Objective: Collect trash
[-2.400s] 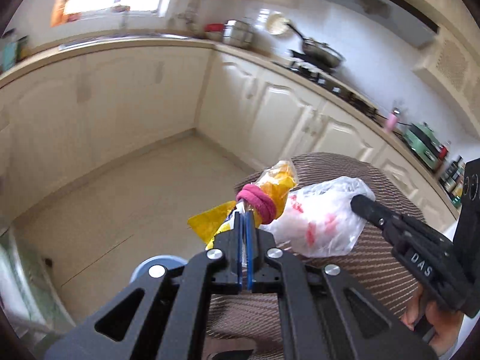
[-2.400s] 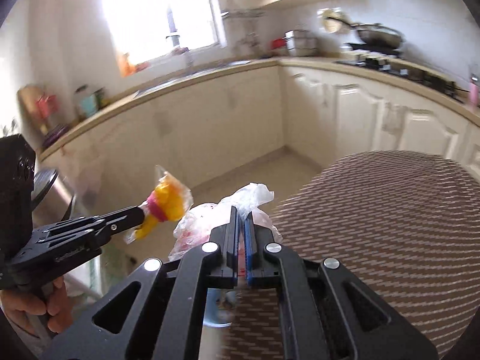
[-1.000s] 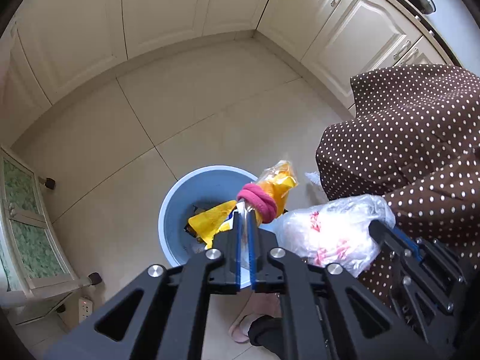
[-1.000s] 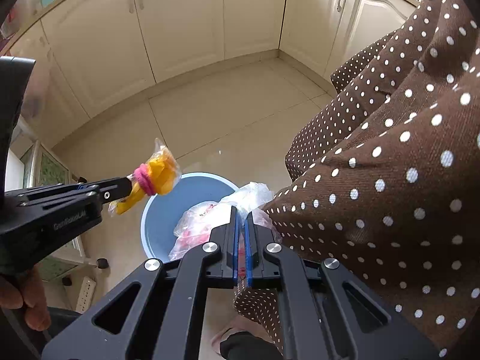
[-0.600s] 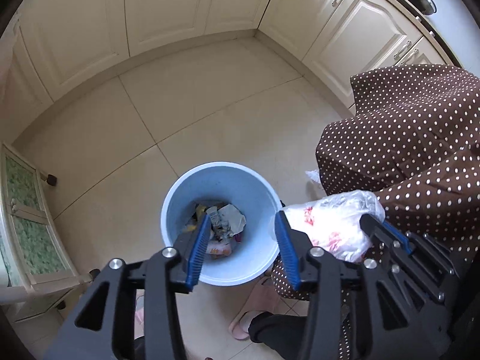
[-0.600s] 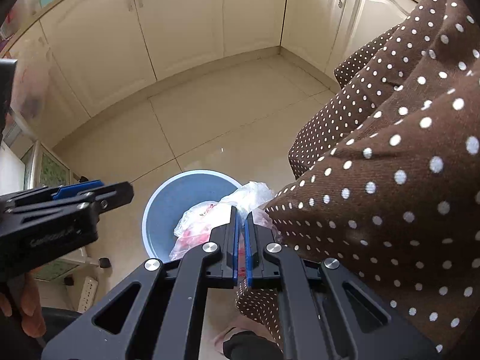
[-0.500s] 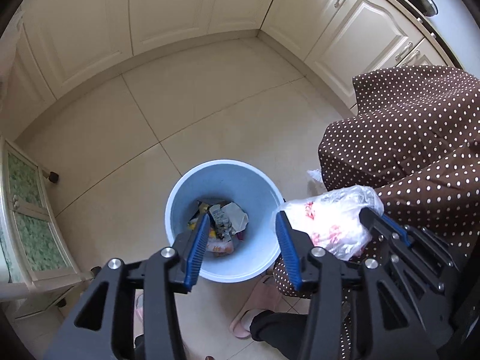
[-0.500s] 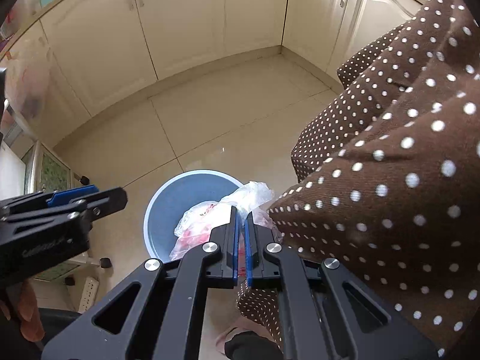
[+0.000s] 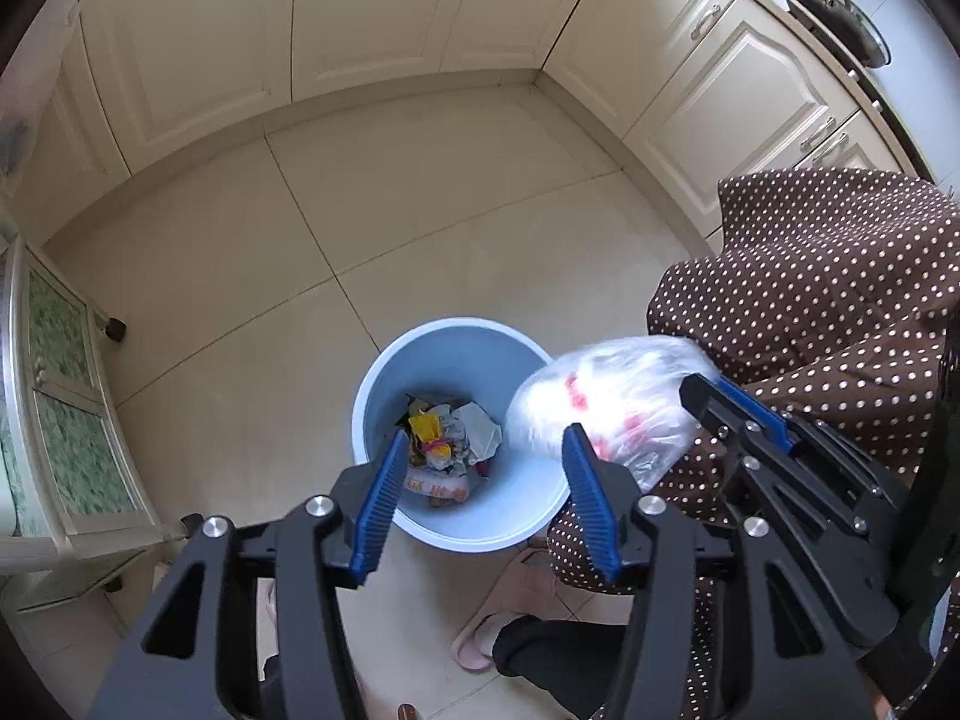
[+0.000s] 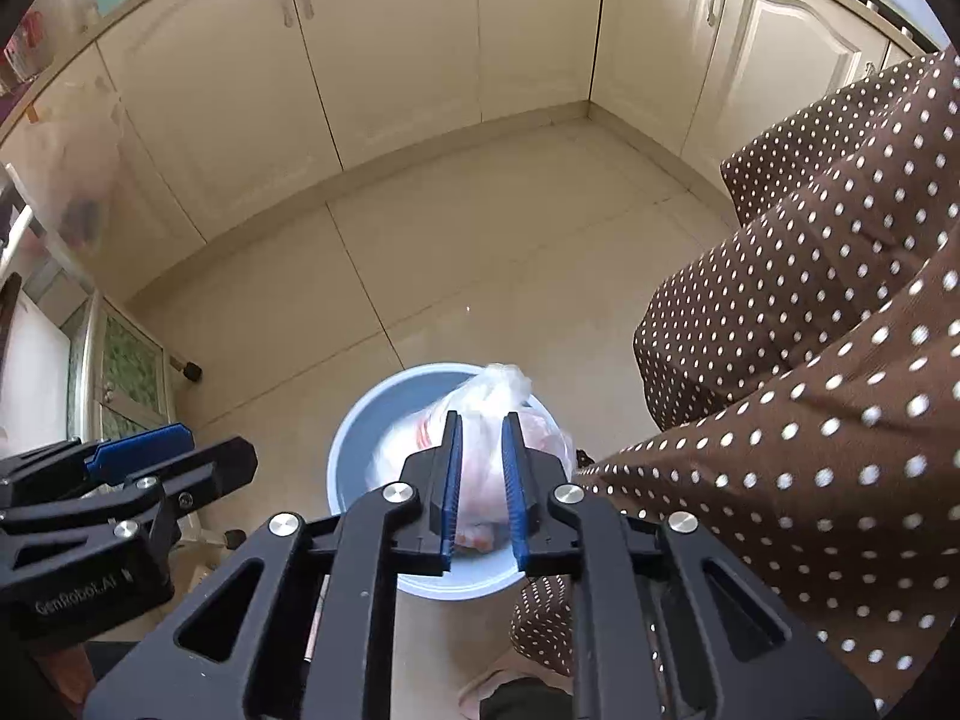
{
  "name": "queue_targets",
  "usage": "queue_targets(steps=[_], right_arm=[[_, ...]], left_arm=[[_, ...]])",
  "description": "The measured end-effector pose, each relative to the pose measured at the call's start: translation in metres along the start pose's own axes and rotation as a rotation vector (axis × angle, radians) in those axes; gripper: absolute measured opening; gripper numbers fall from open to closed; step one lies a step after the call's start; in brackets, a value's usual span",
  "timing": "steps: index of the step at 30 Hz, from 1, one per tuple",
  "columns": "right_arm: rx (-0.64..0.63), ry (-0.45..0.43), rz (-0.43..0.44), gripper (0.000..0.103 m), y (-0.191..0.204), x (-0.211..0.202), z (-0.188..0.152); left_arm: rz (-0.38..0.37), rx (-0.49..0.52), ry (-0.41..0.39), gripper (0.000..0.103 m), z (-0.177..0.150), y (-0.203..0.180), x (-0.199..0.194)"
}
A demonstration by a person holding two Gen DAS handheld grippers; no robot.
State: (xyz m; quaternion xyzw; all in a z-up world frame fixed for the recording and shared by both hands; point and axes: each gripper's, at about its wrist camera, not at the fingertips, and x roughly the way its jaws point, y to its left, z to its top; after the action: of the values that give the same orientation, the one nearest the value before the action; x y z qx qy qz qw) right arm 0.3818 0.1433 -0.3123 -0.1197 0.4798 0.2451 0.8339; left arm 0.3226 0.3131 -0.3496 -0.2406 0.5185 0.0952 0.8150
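Bin (image 9: pixel 462 438) sat right below, so the right hand-held gripper (image 10: pixel 480 474) was opening around its plastic bag (image 10: pixel 486 420); the left hand-held gripper (image 9: pixel 477 501), empty, was opening too.

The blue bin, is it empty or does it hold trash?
Holds trash: the blue bin shows wrappers and crumpled paper at its bottom.

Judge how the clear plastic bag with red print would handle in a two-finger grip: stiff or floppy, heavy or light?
Probably floppy: the plastic bag bunches and crinkles between the right gripper, whose jaws are opening. Likely light for its size, being thin see-through film. Possibly slippery, since its glossy surface blurs above the blue bin.
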Motion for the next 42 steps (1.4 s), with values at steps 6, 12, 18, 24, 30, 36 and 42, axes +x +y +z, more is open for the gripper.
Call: queue_targets(steps=[6, 12, 18, 24, 30, 36, 42], right_arm=[[0.031, -0.047, 0.005, 0.032, 0.001, -0.035, 0.004], [-0.007, -0.148, -0.04, 0.04, 0.01, -0.114, -0.008], [-0.079, -0.307, -0.149, 0.049, 0.021, -0.215, -0.044], [-0.041, -0.415, -0.175, 0.06, 0.014, -0.301, -0.092], [0.012, -0.493, -0.215, 0.068, -0.003, -0.369, -0.134], [0.05, -0.607, -0.28, 0.076, -0.009, -0.429, -0.168], [0.09, -0.708, -0.324, 0.087, -0.013, -0.472, -0.206]], left_arm=[[-0.021, 0.01, -0.044, 0.054, -0.007, -0.002, -0.034], [-0.049, 0.061, -0.145, 0.056, -0.025, -0.019, -0.1], [-0.069, 0.177, -0.283, 0.062, -0.058, -0.052, -0.189], [-0.086, 0.264, -0.4, 0.066, -0.104, -0.086, -0.257], [-0.105, 0.368, -0.512, 0.066, -0.149, -0.122, -0.319], [-0.145, 0.462, -0.639, 0.071, -0.196, -0.155, -0.376], [-0.174, 0.532, -0.759, 0.083, -0.242, -0.175, -0.423]])
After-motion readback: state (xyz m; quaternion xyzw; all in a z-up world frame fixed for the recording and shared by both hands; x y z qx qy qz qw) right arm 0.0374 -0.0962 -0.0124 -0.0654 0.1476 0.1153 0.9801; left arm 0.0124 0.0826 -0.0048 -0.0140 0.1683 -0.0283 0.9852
